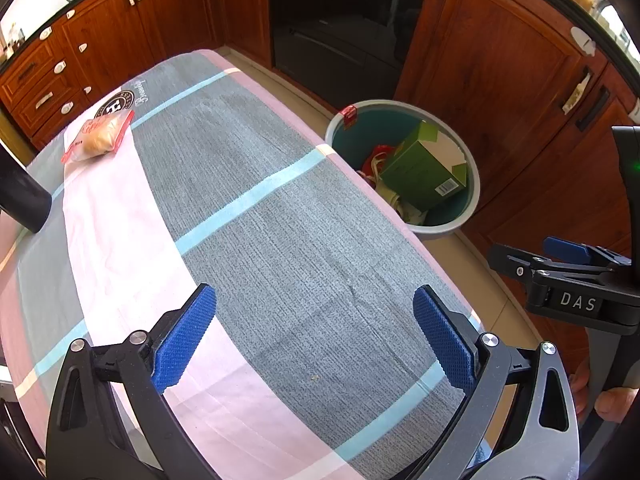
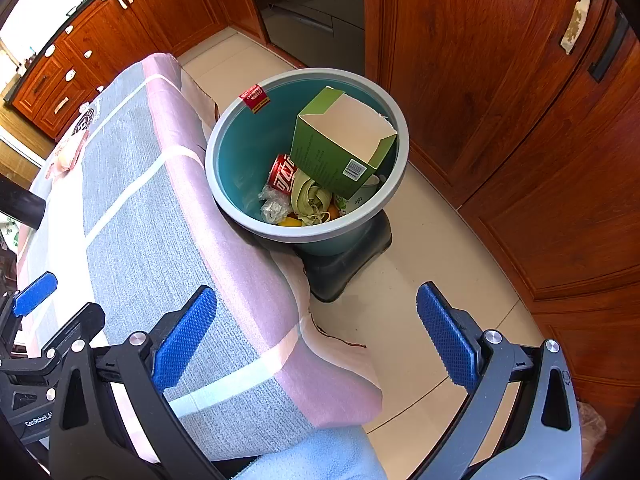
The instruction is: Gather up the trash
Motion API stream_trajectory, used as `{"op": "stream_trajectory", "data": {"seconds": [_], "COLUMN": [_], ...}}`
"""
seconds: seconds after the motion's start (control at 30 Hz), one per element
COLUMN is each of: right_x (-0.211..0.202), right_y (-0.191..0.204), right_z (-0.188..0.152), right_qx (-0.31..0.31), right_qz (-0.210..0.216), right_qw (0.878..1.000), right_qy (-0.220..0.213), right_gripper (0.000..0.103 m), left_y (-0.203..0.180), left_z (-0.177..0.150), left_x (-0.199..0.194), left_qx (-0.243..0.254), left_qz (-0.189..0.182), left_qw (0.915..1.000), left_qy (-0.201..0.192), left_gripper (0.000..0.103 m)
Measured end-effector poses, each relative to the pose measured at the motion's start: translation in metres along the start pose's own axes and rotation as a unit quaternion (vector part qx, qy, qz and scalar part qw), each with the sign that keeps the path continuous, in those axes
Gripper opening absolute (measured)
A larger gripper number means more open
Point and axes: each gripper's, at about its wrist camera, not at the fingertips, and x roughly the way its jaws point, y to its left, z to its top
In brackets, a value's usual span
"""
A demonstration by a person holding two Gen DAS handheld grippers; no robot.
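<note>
Left wrist view: both grippers, left gripper (image 1: pixel 314 336) and right gripper (image 2: pixel 316 334), gape empty. A bread packet (image 1: pixel 99 136) lies at ten o'clock, far from the bin (image 2: pixel 224 128); its slippery wrapper may slide when pinched.

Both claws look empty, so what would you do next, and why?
Probably reach the left gripper toward the packaged bun at the table's far end. It looks like the only trash left there, both grippers are open, and the bin already holds a green box.
</note>
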Motion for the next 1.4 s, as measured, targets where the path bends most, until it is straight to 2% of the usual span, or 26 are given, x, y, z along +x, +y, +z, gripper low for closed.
{"op": "stream_trajectory", "data": {"seconds": [1.4], "right_x": [-0.014], "right_y": [0.002], "right_z": [-0.001], "right_qx": [-0.003], "right_qz": [0.001], "right_qw": [1.0], "right_qy": [-0.01], "right_gripper": [0.096], "left_y": [0.007], "left_z": [-0.009], "left_x": [-0.006], "left_qx": [-0.018], "left_qz": [0.01], "left_qw": [0.9997], "left_qy": [0.014], "left_gripper": [0.099]}}
